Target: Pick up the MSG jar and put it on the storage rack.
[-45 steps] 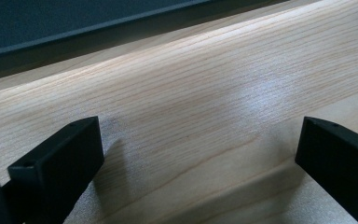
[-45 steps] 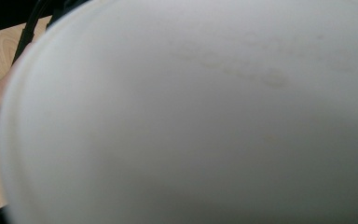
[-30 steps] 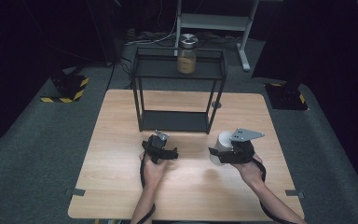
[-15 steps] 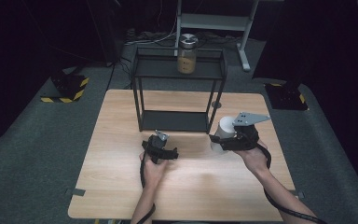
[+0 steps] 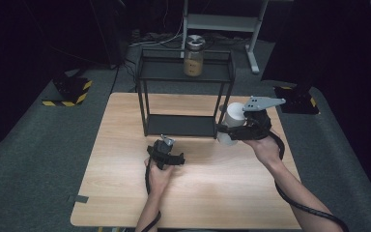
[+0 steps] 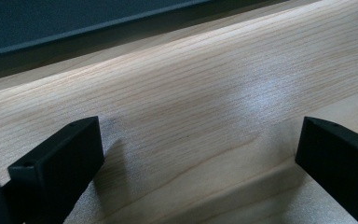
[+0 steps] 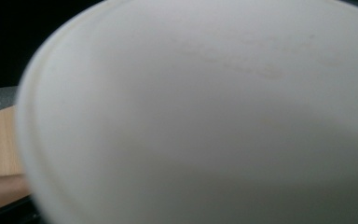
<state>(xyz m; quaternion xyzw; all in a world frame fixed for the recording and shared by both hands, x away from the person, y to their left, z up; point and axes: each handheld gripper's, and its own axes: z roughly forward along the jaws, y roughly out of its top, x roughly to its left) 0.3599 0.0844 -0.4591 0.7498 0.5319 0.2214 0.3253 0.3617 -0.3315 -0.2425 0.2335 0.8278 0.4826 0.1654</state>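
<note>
The right tongs [image 5: 228, 129] gripped a white cylindrical plastic cup [image 5: 231, 123] at three o'clock of the black metal two-tier shelf [image 5: 185, 79], likely for shelving, while the left tongs [image 5: 165, 143] rested wide open on the pale wooden table [image 5: 125, 159].

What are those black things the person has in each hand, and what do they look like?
Each is a handheld black tool. The left tool has two blocky black jaws. The right tool carries a grey three-cornered plate on top. A black cable trails from it. The forearms are bare, no sleeves.
</note>
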